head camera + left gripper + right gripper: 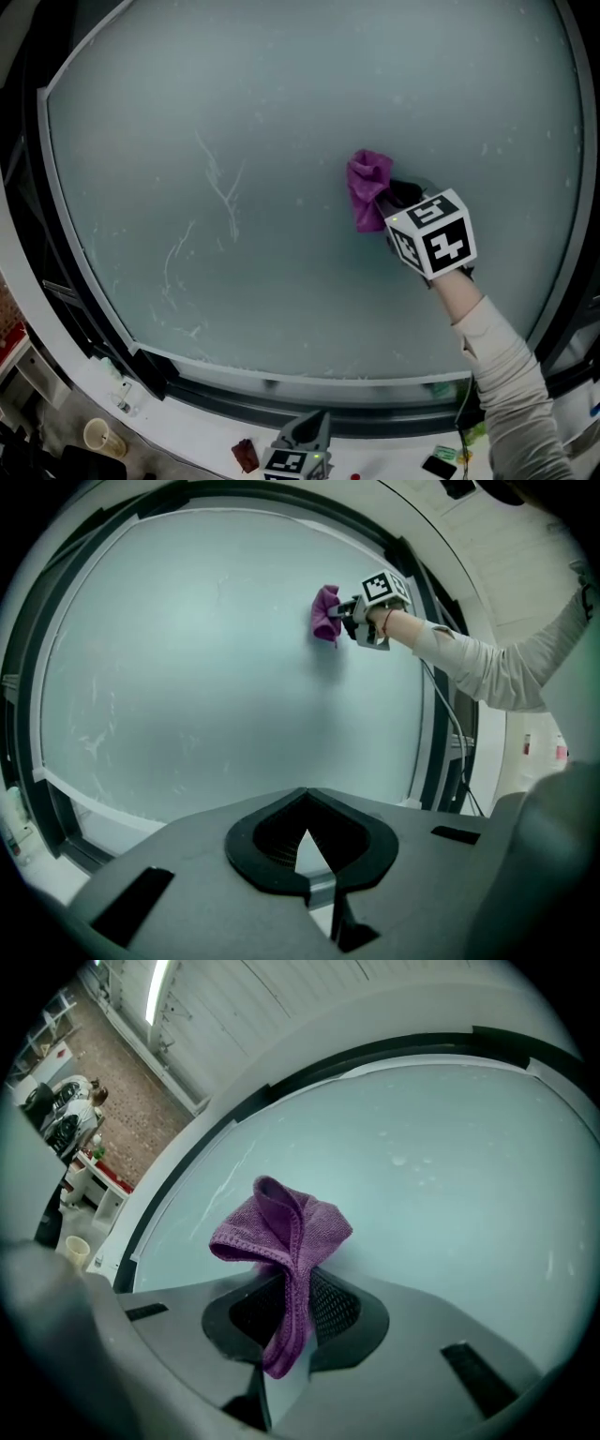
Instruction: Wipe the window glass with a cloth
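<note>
Pressing a purple cloth (367,187) against the window glass (234,112), the right gripper (397,199) has its jaws clamped on the cloth's lower fold. The bunched upper part touches the pane right of centre. In the right gripper view a strip of cloth runs down between the jaws. The left gripper (302,441) sits low near the white sill (187,417), apart from the glass, jaws together at the tips with nothing between. Pale streaks (223,192) mark the pane left of the cloth. A paper cup (97,434) stands at lower left.
</note>
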`<state>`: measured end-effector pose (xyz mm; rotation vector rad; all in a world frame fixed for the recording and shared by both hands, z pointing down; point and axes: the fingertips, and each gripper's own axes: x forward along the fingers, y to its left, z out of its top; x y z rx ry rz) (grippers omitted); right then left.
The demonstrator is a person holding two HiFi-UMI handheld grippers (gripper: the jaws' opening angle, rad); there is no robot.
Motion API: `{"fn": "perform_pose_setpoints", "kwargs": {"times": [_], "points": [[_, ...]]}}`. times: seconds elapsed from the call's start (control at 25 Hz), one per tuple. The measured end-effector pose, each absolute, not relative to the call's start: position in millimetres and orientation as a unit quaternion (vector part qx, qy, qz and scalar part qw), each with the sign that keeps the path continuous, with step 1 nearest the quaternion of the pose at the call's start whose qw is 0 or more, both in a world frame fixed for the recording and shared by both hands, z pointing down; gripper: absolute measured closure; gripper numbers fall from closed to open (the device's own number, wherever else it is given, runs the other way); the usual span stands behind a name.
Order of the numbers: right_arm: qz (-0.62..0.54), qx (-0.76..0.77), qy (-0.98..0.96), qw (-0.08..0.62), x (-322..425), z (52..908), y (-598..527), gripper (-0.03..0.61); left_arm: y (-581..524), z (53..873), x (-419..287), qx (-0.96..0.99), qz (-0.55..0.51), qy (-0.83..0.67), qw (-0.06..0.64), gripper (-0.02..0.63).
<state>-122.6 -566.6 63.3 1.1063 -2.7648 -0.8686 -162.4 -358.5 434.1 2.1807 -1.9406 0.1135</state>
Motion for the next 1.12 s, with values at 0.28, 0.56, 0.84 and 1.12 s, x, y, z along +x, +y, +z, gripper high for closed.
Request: {"fn": "perform_pose_setpoints", "kwargs": {"times": [0.28,0.56,0.84,1.12], "points": [[-0.278,0.407,-0.869,0.036,-48,68,-583,0.528,-370,428,-137,0.766,0.041,-0.633,0.1,0.609],[-0.273,0.465,-0.841,0.048,25,66,-601,0.528,-375,427,-127,0.776,0.042,-0.621,0.098,0.609],[-0.27,0.521,-0.807,0.057,92,60,-614,0.528,-376,427,-126,0.778,0.042,-0.62,0.098,0.609],[-0.244,0.565,-0.786,0.061,148,64,-627,0.528,-377,428,-118,0.782,0.045,-0.613,0.098,0.609]]}}
